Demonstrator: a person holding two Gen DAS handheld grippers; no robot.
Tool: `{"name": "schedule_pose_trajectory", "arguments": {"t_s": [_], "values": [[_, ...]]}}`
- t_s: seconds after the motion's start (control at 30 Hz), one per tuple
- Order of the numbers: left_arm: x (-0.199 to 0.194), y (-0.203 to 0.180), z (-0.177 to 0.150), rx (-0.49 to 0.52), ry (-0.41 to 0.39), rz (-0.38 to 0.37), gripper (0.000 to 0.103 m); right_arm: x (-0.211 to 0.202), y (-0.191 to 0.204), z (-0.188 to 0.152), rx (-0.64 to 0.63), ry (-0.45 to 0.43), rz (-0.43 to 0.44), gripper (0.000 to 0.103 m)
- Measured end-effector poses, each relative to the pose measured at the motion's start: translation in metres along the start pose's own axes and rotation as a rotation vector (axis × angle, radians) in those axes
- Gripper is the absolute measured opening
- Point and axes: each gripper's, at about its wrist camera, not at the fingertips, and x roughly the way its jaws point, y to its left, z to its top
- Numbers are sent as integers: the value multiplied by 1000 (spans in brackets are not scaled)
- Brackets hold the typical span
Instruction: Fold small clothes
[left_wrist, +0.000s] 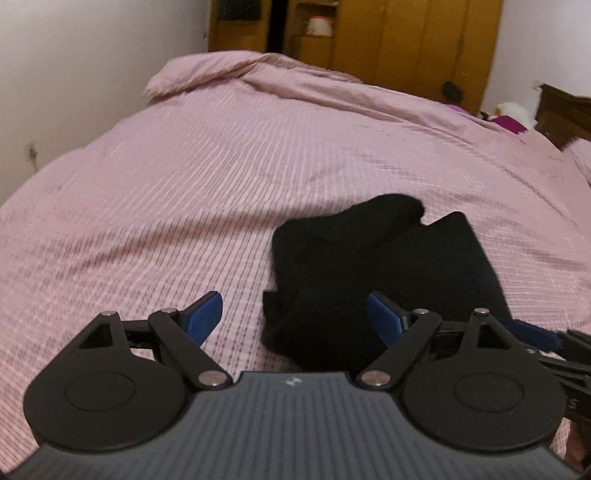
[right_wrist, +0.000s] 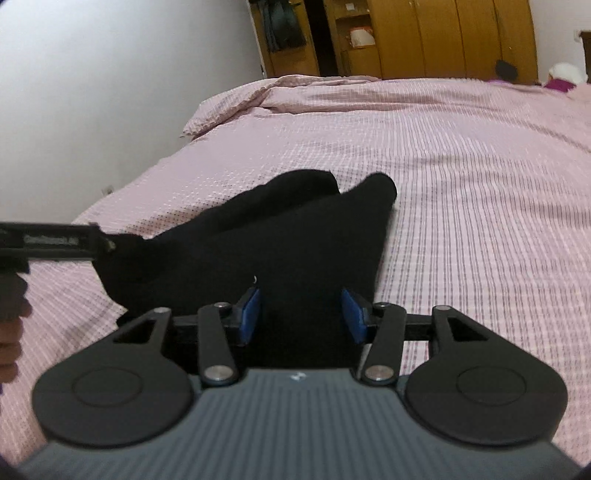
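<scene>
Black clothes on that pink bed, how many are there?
1: a black folded fabric garment lies on the pink checked bedspread, just ahead of both grippers. More could be hidden under it.

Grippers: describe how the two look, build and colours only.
Both match. The left gripper and right gripper each have blue textured pads on black linkage arms with silver pivot pins, two round black discs, and a grey ribbed body with a small white logo. No cables or sleeves show.

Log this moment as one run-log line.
stage: mid-fold | left tool: open, empty | right tool: open over black garment | surface: pink bedspread
</scene>
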Motion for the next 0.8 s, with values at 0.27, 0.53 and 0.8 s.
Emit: {"name": "schedule_pose_trajectory", "arguments": {"t_s": [0.27, 0.53, 0.8], "values": [[15, 28, -15, -161, 8, -48, 82, 2, -13, -5, 193, 4, -21, 72], [19, 37, -24, -357, 39, -290, 28, 4, -31, -7, 336, 27, 42, 27], [23, 12, -51, -186, 69, -200, 34, -10, -51, -28, 292, 43, 29, 28]]}}
